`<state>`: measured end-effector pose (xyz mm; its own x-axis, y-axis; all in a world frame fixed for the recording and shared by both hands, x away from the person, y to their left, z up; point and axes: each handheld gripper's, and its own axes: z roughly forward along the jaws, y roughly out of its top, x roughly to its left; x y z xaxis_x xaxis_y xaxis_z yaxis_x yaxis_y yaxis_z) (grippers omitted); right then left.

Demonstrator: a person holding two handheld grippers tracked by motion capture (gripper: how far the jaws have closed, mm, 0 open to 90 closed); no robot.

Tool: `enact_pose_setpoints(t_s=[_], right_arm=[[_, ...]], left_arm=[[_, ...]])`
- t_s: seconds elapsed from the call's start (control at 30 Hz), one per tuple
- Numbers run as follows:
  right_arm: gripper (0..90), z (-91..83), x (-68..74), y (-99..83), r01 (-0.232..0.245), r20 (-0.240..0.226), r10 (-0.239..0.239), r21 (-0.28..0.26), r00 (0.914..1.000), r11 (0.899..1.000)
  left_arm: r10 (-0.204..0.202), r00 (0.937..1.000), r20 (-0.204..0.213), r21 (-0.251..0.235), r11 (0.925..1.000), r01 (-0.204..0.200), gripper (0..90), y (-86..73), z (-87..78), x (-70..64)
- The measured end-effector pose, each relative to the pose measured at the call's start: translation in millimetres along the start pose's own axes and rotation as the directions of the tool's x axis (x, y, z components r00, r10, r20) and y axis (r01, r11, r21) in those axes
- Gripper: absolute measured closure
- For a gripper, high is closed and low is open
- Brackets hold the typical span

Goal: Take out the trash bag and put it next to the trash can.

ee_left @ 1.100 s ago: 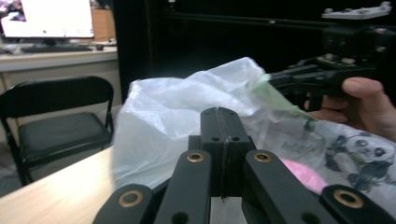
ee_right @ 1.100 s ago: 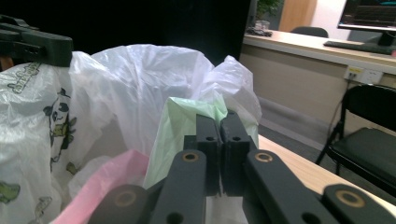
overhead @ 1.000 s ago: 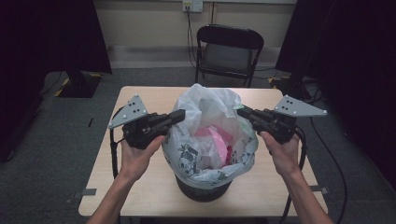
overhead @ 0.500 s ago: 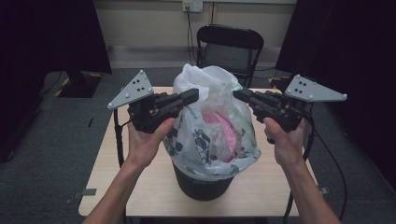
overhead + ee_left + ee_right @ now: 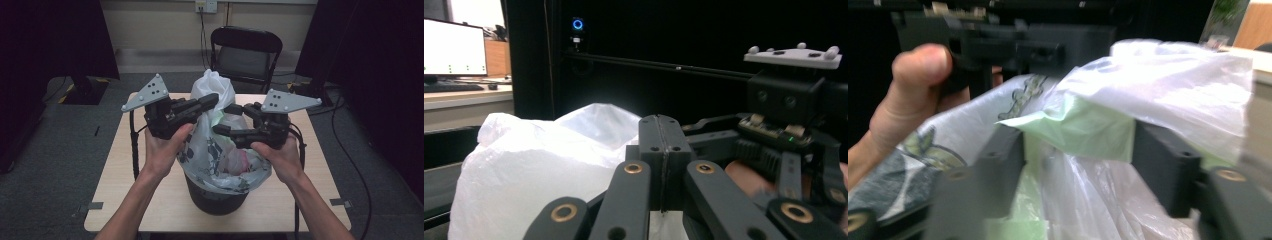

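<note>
A white plastic bag [image 5: 220, 150] full of rubbish sits in a black bin [image 5: 215, 197] on the table. Its top [image 5: 215, 82] is drawn up into a peak. My left gripper [image 5: 212, 100] is shut against that peak; in the left gripper view its jaws [image 5: 661, 165] press flat together with the white bag [image 5: 539, 165] behind and below them. My right gripper [image 5: 222, 120] stands open, one jaw on each side of a fold of the bag. In the right gripper view pale green and white plastic [image 5: 1078, 130] fills the gap between its jaws.
The bin stands near the front middle of a light wooden table [image 5: 120, 185]. A black folding chair [image 5: 245, 55] stands behind the table. Dark curtains hang to both sides, and cables [image 5: 134, 145] trail from the grippers.
Both grippers have risen and come together over the bin, gathering the bag's top into a peak. The right gripper's jaws now stand apart around the plastic.
</note>
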<state>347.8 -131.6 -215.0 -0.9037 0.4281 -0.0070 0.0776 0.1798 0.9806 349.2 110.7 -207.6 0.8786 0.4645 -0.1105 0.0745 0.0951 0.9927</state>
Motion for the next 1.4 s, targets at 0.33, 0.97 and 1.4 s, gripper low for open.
enact_pose_setpoints(t_s=[0.33, 0.97, 1.4], right_arm=[[79.9, 14.3, -4.5, 5.0, -0.013, -0.042, 0.011, -0.034, 0.9991, 0.999], [86.2, -8.5, -11.2, 37.9, -0.069, -0.004, 0.07, -0.195, 0.9975, 0.978], [86.1, -5.5, -2.9, 43.2, -0.099, -0.072, 0.083, -0.262, 0.994, 0.96]], left_arm=[[-0.016, 0.9966, 0.081, -0.029, 0.9994, 0.018, 90.0, 3.3, 3.6, -1.0], [0.034, 0.9993, 0.016, 0.045, 0.9984, -0.035, 23.9, -12.4, -1.1, 3.6], [0.076, 0.9891, 0.126, 0.092, 0.9918, -0.088, 78.4, -7.4, 24.4, -13.4]])
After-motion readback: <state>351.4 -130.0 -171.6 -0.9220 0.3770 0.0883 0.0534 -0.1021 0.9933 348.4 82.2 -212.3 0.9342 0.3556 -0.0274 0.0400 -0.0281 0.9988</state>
